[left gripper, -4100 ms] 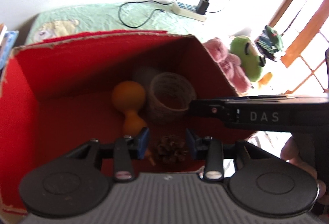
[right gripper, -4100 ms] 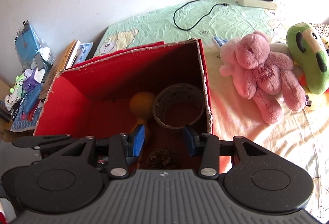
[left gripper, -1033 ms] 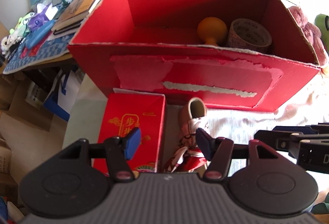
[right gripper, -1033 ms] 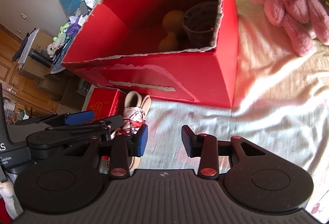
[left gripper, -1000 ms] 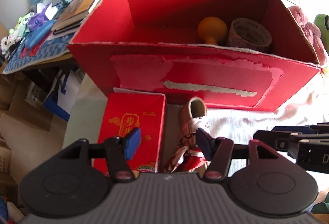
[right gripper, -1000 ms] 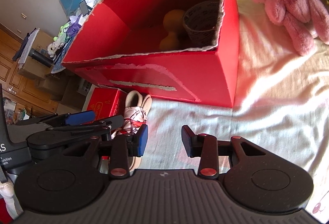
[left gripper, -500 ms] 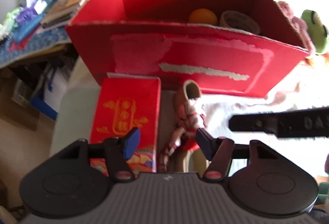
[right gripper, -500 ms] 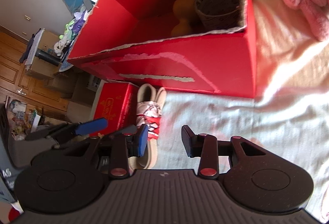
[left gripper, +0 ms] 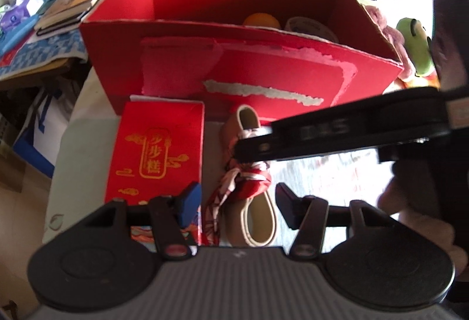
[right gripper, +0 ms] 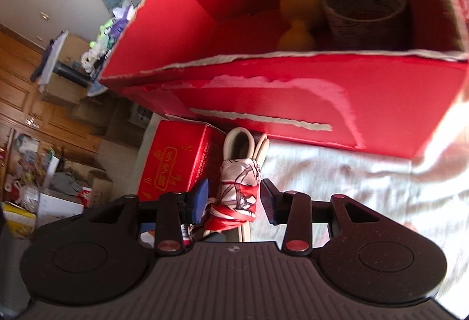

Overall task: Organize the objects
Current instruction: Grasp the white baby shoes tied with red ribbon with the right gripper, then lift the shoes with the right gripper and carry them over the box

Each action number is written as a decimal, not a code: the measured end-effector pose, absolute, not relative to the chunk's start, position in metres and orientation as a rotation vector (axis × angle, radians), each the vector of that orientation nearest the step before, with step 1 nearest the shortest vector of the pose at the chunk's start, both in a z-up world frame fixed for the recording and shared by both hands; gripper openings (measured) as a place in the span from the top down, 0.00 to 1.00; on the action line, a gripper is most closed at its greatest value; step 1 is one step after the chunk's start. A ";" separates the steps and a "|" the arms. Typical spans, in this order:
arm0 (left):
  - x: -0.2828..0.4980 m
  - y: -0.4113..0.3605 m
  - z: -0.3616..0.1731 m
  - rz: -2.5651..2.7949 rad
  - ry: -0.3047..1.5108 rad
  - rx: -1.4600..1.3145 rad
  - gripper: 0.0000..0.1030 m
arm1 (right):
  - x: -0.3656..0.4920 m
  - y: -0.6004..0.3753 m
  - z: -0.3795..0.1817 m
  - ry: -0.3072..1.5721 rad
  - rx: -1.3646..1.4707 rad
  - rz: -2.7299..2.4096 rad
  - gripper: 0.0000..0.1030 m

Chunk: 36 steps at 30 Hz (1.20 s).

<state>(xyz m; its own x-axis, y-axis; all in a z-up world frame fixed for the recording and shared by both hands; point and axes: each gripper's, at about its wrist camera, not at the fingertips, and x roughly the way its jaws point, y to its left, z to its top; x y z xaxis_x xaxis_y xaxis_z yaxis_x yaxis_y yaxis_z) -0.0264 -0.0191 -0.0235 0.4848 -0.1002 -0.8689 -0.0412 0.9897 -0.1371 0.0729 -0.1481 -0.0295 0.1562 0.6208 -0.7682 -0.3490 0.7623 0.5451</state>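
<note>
Two grippers hang over a pair of slippers [right gripper: 239,188] tied with a red-and-white scarf [left gripper: 244,182]. The right gripper [right gripper: 233,198] has just been spreading its jaws, which straddle the bundle without pressing it. The left gripper [left gripper: 238,207] has just been narrowing, its pads also clear of the bundle. The slippers lie beside a small red carton [left gripper: 158,150], before a big red box [right gripper: 293,91] holding an orange gourd [right gripper: 297,18] and a woven basket [right gripper: 365,9].
</note>
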 end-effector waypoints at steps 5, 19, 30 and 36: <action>-0.025 -0.019 -0.023 -0.056 1.062 -0.129 0.48 | 0.074 -0.131 -0.038 1.248 0.204 0.699 0.57; -0.012 -0.035 -0.034 -0.190 1.113 -0.094 0.52 | 0.075 -0.171 -0.049 1.314 0.326 0.636 0.77; -0.001 -0.090 -0.024 -0.402 1.098 -0.052 0.58 | 0.065 -0.253 -0.029 1.273 0.429 0.508 0.77; 0.003 -0.133 -0.001 -0.534 1.023 -0.005 0.58 | 0.051 -0.307 -0.003 1.183 0.494 0.431 0.77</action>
